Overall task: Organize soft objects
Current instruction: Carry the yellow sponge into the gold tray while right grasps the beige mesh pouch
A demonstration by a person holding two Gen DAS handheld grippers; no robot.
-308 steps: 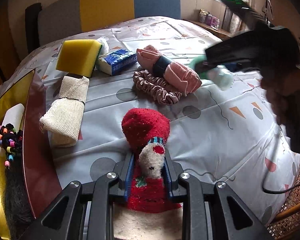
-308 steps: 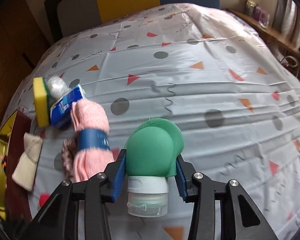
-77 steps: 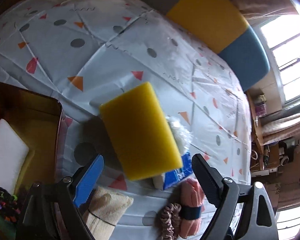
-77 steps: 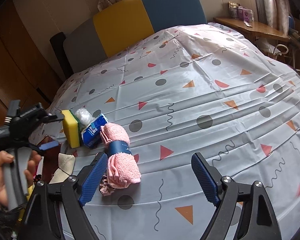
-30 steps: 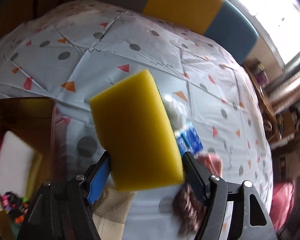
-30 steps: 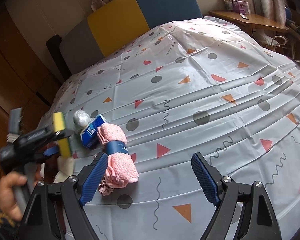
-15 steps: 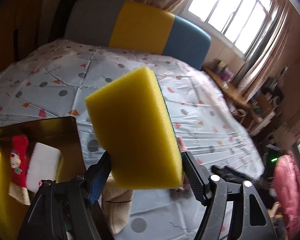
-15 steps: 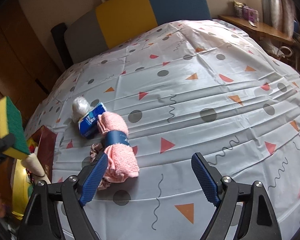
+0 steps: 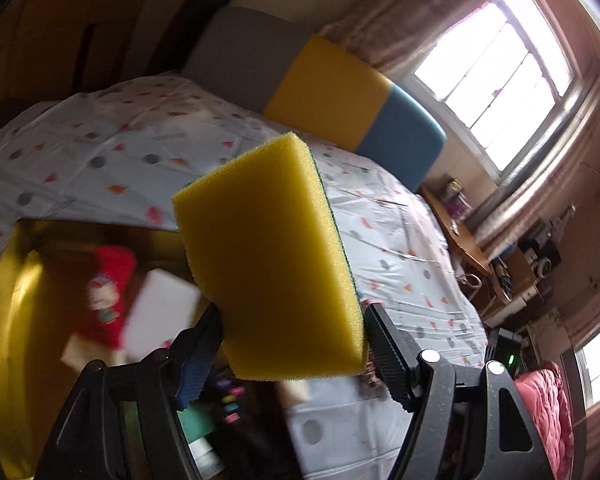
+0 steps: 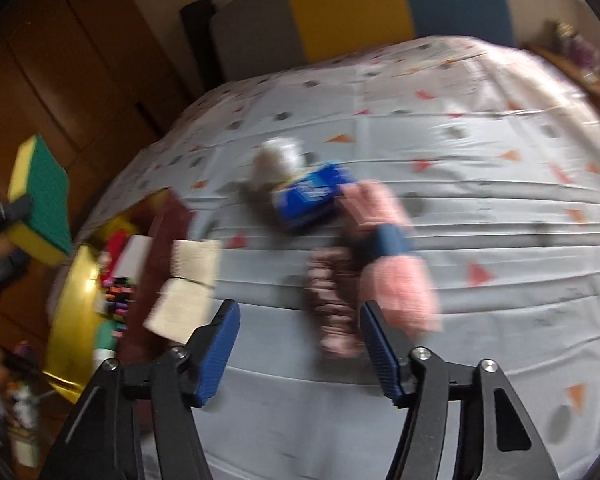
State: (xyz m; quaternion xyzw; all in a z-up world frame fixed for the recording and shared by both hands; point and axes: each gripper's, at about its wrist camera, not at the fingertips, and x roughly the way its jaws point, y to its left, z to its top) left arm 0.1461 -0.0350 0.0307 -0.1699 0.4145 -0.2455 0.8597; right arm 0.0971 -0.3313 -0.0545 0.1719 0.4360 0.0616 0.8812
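The left gripper [image 9: 288,344], jaws clamped on the thick yellow foam sponge with a green scouring face [image 9: 272,264], holds it above the gold tray [image 9: 8,320], likely to drop it in, while the right gripper [image 10: 300,344], jaws apart and empty, hangs beside that tray over the brown ruffled scrunchie [image 10: 332,300].

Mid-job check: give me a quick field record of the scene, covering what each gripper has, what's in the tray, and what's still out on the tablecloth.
left gripper: shut on the yellow sponge with green scrub side, held in the air
right gripper: open, empty, above the patterned tablecloth
gold tray: red plush sock, white foam block, coloured beads
still on tablecloth: rolled pink towel with blue band, pink scrunchie, blue tissue pack, beige woven cloth
image quality: right view motion-blurred
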